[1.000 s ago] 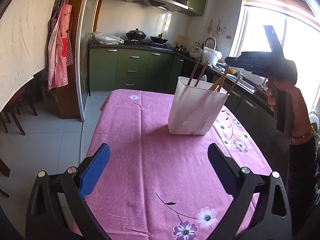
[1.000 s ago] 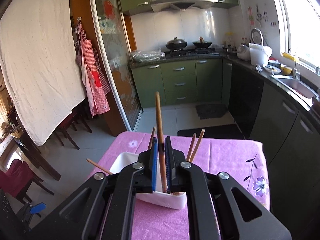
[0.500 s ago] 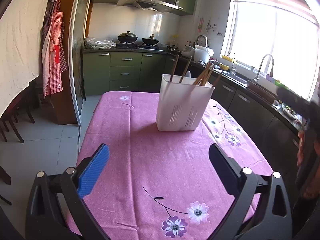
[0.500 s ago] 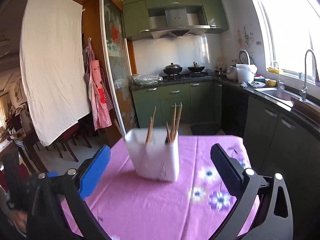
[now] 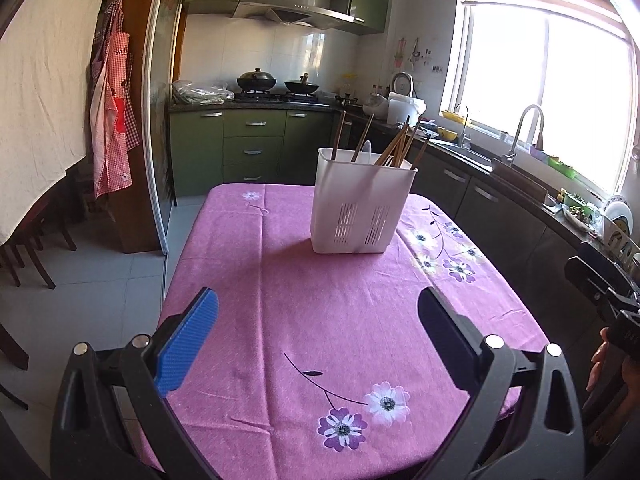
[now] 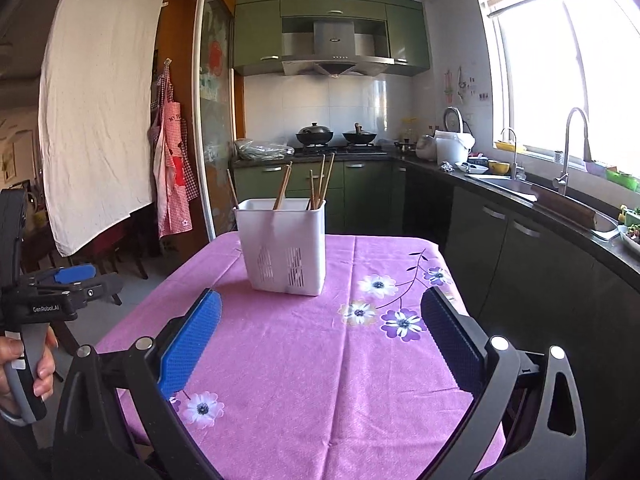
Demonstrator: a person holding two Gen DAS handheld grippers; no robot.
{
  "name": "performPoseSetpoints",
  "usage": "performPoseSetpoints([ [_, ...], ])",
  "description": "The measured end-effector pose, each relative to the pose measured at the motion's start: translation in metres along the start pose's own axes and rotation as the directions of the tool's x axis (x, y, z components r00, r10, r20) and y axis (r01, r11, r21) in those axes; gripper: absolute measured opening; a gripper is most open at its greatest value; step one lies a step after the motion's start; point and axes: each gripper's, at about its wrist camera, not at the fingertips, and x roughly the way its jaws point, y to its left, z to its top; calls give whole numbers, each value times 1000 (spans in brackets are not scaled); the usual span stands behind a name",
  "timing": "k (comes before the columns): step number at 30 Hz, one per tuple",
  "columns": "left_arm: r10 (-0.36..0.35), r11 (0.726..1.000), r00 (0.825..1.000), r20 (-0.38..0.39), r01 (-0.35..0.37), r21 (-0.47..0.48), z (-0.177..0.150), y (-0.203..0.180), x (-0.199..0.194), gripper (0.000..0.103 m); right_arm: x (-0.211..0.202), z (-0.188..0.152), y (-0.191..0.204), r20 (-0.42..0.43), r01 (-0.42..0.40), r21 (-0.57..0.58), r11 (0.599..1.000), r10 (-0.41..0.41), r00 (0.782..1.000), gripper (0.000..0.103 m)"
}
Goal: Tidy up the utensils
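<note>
Both grippers spread, empty | right gripper [image 6: 320, 344] released chopstick into holder [image 6: 282, 246], withdrawn | left gripper [image 5: 318, 344] hovering

Your left gripper [image 5: 318, 320] hangs over the near end of the pink flowered tablecloth [image 5: 320, 320] with its jaws spread wide and nothing between them. Farther along the cloth stands the white utensil holder [image 5: 360, 204], upright, with wooden chopsticks [image 5: 394, 146] leaning out of its top. At the right edge you can see part of your right gripper [image 5: 600, 284], off the table's side.
</note>
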Motion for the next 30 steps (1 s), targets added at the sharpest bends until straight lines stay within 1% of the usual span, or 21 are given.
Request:
performPoseSetpoints([
  [6,4,1000,1000,21,-4,11,-1,-4,-12,96,-3,0,3,3,-6,1,1000,6,1000,99],
  [18,2,1000,1000,23,-2,10,-2,-5,-17,96,-3,8,9,4,-15,-14,1000,15,1000,99],
  [30,4,1000,1000,19,-4,10,-2,-4,-22,96,1,9,12,-4,-18,-25,1000,18,1000,99],
])
